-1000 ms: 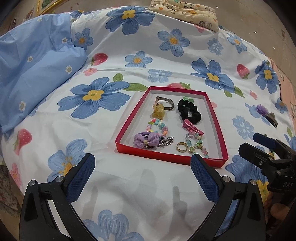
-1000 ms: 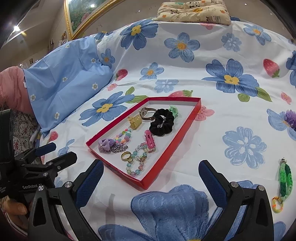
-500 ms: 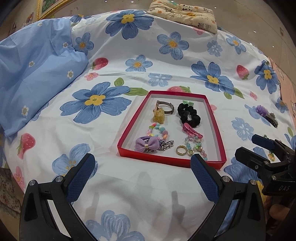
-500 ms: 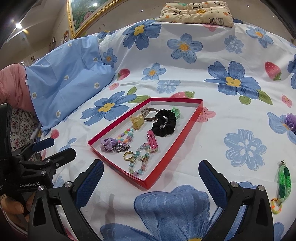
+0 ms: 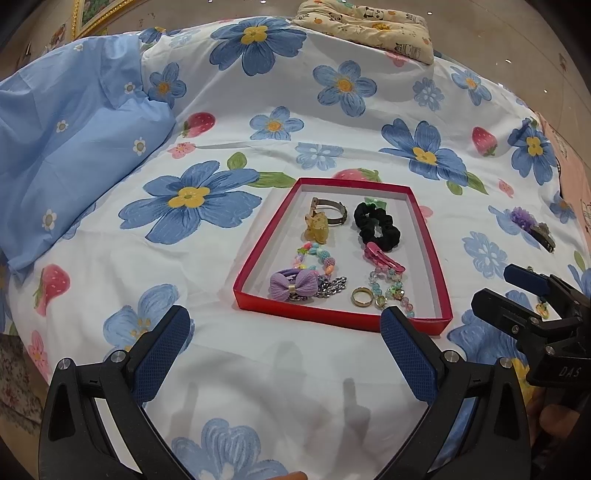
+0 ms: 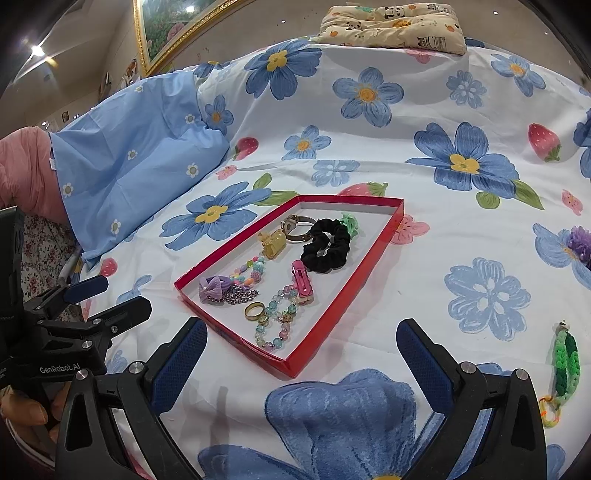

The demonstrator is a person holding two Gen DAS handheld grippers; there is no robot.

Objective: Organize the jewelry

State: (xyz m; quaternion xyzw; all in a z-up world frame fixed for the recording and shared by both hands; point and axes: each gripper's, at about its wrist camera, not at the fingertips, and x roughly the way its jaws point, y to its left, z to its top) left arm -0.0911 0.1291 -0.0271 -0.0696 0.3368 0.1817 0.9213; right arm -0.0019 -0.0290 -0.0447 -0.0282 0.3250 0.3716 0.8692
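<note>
Floral bedsheet [image 5: 258,369], white with blue flowers and strawberries, covers the bed where a shallow red tray [image 5: 255,254] sits near the middle, a pale blue pillow [image 5: 74,147] at the left edge and a panda-print cushion [image 6: 391,26] at the far edge.

Inside the tray lie a black scrunchie [image 5: 376,227], a yellow hair claw [image 5: 316,229], a metal-band watch [image 5: 332,210], a pink hair clip [image 5: 382,256], a purple bow tie [image 5: 293,284] on a silver chain [image 5: 330,286], a gold ring [image 5: 361,296] and two beaded bracelets, one pastel [image 5: 316,256] and one translucent [image 6: 277,321].

Both tools hover over the near edge of the bed, empty. The left gripper [image 5: 284,332] has its jaws spread wide, short of the tray's near wall; the right gripper [image 6: 301,345] is likewise spread, just beside the tray's near right corner.

Two pieces remain outside the tray: a green braided band [image 6: 565,363] near the right edge of the bed, and a purple flower clip [image 5: 528,223] farther back on that side.

Most of the sorting appears done, and the step in hand looks to be the reach for a stray. The right tool is nearer the green band; it would need to swing right, drop to the sheet and close across the flat braid without pinching the fabric, then carry it over the red wall.
</note>
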